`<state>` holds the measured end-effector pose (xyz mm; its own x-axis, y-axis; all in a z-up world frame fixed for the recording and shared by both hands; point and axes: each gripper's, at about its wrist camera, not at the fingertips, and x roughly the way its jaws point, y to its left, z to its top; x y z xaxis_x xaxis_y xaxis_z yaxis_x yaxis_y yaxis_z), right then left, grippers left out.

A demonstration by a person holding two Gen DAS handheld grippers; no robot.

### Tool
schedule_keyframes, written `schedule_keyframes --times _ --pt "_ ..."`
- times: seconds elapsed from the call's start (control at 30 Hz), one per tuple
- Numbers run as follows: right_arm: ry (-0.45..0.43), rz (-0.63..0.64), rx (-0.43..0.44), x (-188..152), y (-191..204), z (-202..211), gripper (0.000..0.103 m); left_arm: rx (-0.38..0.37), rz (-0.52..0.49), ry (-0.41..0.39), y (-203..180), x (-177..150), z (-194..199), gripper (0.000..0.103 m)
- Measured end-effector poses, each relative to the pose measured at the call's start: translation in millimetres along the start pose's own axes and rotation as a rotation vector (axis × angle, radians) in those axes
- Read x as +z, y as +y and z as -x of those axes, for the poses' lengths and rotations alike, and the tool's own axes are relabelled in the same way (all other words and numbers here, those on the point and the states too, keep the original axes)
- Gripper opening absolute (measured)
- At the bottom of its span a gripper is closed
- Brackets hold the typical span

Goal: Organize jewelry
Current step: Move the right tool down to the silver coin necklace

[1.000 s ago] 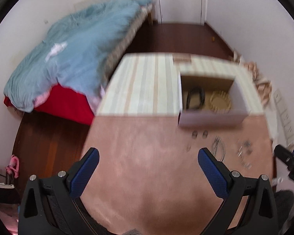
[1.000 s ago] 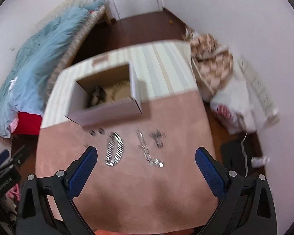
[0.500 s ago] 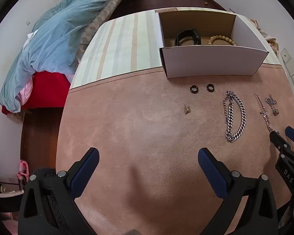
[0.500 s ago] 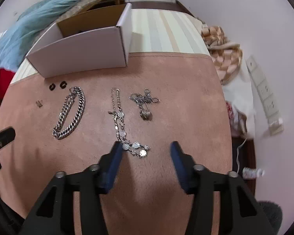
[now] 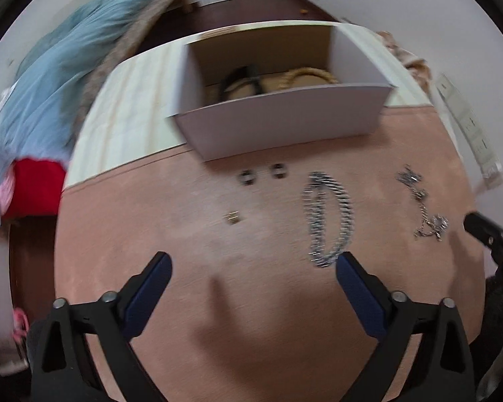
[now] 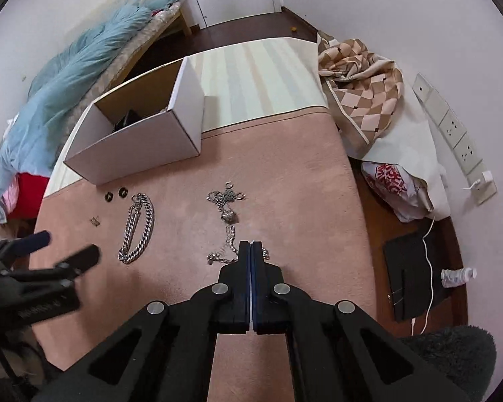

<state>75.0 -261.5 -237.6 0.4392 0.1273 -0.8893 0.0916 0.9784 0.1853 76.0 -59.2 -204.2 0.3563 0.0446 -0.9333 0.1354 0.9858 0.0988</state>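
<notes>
Right tongs are closed, tips pinching the thin chain where it lies bunched on the pink mat. Left tongs are wide open w/ nothing between the blue pads, hovering over the mat near the thick chain. Two black rings & a small clasp sit in front of the white box; a black band and a bead bracelet lie inside.

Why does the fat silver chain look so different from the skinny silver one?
The thick silver curb-link chain lies flat in a tidy folded loop, touched by nothing; the thin silver charm chain is bunched, its near end pinched in the shut right gripper. The thick chain has heavy links, the thin chain fine ones. Both are silvery, on the pink cloth.
</notes>
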Motion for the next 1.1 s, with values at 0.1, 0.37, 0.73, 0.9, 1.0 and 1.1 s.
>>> schedule_keyframes --times 0.1,0.37,0.73,0.9,1.0,1.1 --pt "0.0 -0.027 0.012 1 -8 3 0.0 -0.02 -0.067 0.024 -18 2 -12 0.09" --pt "0.062 -0.106 0.075 4 -21 -2 0.0 -0.116 -0.124 0.044 -38 8 -27 0.014" --pt "0.107 -0.089 0.051 2 -5 -28 0.064 -0.202 -0.026 -0.002 -7 7 2 0.0" --pt "0.088 -0.044 -0.006 3 8 -37 0.018 -0.212 0.008 -0.017 13 2 15 0.0" --pt "0.049 -0.065 0.023 9 8 -31 0.015 -0.223 0.022 -0.017 23 1 18 0.0" --pt "0.034 -0.048 0.058 17 14 -32 0.015 -0.2 0.064 0.007 27 4 14 0.005"
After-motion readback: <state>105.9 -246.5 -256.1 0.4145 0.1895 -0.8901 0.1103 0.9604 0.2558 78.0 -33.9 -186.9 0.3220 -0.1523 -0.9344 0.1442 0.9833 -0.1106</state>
